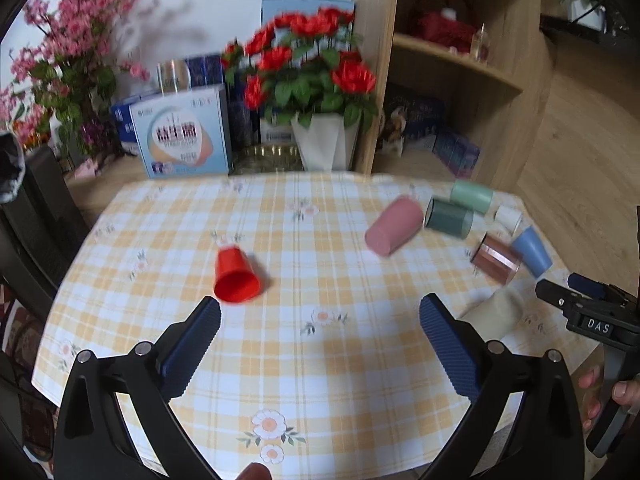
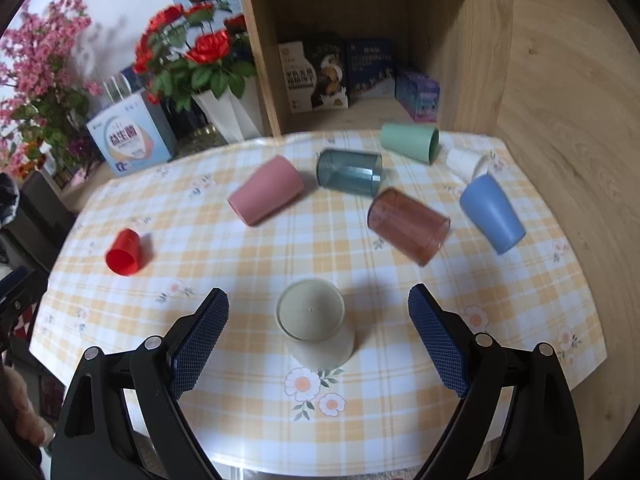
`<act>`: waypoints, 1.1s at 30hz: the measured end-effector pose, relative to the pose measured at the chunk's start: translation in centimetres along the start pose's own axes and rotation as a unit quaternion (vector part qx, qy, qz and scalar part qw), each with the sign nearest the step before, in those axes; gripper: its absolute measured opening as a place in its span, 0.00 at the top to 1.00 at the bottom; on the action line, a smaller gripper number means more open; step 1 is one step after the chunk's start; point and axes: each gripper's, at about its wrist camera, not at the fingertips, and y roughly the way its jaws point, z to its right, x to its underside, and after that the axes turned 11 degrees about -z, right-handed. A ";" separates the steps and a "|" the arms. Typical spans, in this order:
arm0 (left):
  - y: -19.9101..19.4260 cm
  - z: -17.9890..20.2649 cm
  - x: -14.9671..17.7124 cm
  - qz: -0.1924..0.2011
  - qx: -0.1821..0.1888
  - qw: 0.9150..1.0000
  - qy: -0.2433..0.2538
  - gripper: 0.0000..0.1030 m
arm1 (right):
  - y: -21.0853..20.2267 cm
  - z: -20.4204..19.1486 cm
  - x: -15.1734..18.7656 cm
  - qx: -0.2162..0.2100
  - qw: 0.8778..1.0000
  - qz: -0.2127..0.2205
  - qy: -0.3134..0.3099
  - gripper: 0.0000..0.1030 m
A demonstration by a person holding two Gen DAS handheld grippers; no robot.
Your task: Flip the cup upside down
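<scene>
A beige cup (image 2: 316,330) stands upside down, base up, on the checked tablecloth (image 2: 320,240) between the spread fingers of the right gripper (image 2: 318,312), which is wide open and touches nothing. That cup looks already flipped and let go. Beyond the claw lie seven cups on their sides: a pink cup (image 2: 266,196), a teal translucent cup (image 2: 349,174), a mint cup (image 2: 410,142), a small white cup (image 2: 466,164), a brown translucent cup (image 2: 408,226), a blue cup (image 2: 492,213) and, far to its left, a red cup (image 2: 124,257). The left gripper (image 1: 320,316) is also open and empty, with the red cup just ahead of its left finger. The next move likely calls for picking another fallen cup, closing on its wall and rotating it rim-down.
</scene>
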 end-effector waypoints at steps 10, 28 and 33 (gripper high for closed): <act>-6.4 1.2 -2.2 0.078 -0.007 0.997 0.008 0.06 | -7.9 -1.3 -1.2 0.006 0.997 0.078 -0.009 0.14; -10.1 1.9 -2.3 0.126 -0.033 0.991 0.009 0.06 | -12.6 -1.7 -1.4 0.017 0.991 0.129 -0.013 0.14; -10.3 2.0 -2.3 0.131 -0.037 0.991 0.011 0.06 | -12.8 -1.6 -1.4 0.020 0.991 0.132 -0.010 0.14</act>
